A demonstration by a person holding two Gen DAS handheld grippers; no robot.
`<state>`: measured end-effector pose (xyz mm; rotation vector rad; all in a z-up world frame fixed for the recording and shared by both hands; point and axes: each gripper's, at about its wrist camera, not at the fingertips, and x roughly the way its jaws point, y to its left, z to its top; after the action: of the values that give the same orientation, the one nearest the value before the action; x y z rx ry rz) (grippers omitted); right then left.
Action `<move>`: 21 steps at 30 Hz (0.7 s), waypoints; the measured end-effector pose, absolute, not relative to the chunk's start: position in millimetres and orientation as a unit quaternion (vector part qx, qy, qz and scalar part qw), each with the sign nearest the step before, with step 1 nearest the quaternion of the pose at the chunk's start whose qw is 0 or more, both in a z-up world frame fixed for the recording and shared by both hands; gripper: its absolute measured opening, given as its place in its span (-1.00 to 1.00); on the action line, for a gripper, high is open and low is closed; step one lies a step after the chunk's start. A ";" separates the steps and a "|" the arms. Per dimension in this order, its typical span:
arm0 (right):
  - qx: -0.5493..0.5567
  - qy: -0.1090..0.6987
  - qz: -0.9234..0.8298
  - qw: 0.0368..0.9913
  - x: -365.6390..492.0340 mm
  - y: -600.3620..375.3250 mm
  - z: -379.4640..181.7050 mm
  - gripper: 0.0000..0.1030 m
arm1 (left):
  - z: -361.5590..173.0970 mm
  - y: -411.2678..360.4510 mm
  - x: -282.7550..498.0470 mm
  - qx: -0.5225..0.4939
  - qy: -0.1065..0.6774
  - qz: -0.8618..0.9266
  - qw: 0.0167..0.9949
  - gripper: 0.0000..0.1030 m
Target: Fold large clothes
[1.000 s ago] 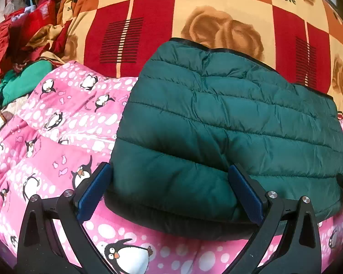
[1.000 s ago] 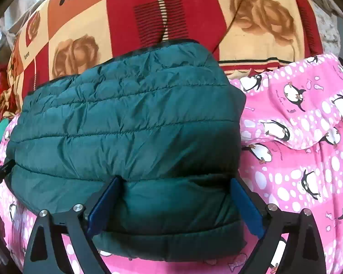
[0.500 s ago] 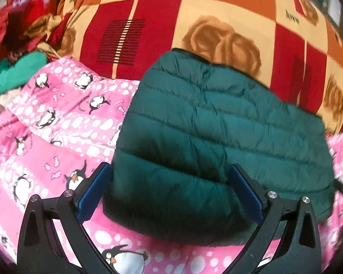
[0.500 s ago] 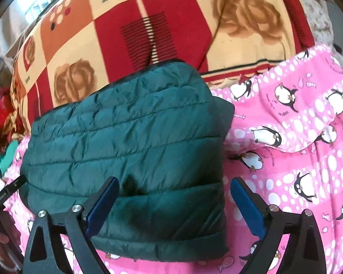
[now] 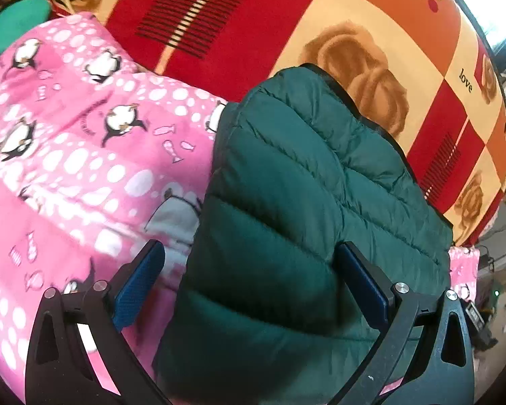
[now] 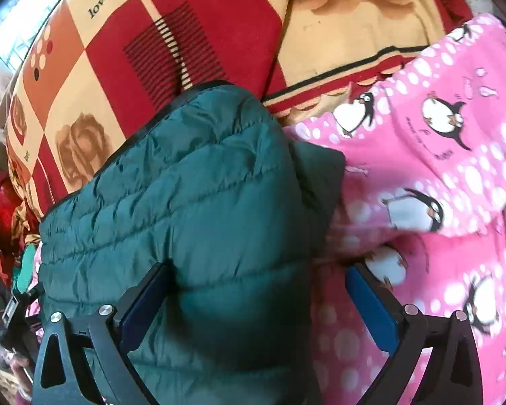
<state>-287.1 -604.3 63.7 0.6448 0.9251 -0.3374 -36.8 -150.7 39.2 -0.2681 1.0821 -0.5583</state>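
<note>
A dark green quilted puffer jacket [image 5: 303,202] lies folded into a compact block on the bed, also in the right wrist view [image 6: 192,209]. My left gripper [image 5: 249,283] is open and straddles the jacket's left end, one blue pad over the pink blanket, the other over the jacket. My right gripper [image 6: 256,303] is open and straddles the jacket's right end, one pad over the jacket, the other over the pink blanket. Neither holds anything.
A pink penguin-print blanket [image 5: 67,141] lies under the jacket and spreads to both sides [image 6: 438,185]. A red, orange and cream checked blanket [image 5: 354,33] lies behind [image 6: 151,50]. Teal and red clothes [image 5: 13,23] are piled at the far left.
Both grippers have moved outward toward the jacket's two ends and closer over it; each view has swung so one pad now sits over the pink blanket. Jaws stayed open. The jacket has not moved.
</note>
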 end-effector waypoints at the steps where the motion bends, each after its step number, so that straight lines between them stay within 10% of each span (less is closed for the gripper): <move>1: 0.303 0.437 -0.156 0.832 -283.0 -607.7 62.2 0.99 | 37.7 -152.7 -33.6 -0.125 0.510 -0.267 0.808 0.99; 21: 0.354 0.441 -0.051 0.823 -242.0 -635.2 26.8 0.99 | 20.4 -192.2 -1.8 -0.099 0.555 -0.327 0.759 0.99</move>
<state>-242.0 -635.2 26.8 0.7540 0.9378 -0.1089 -1.8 -192.2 20.4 -0.2158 1.2092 -0.7115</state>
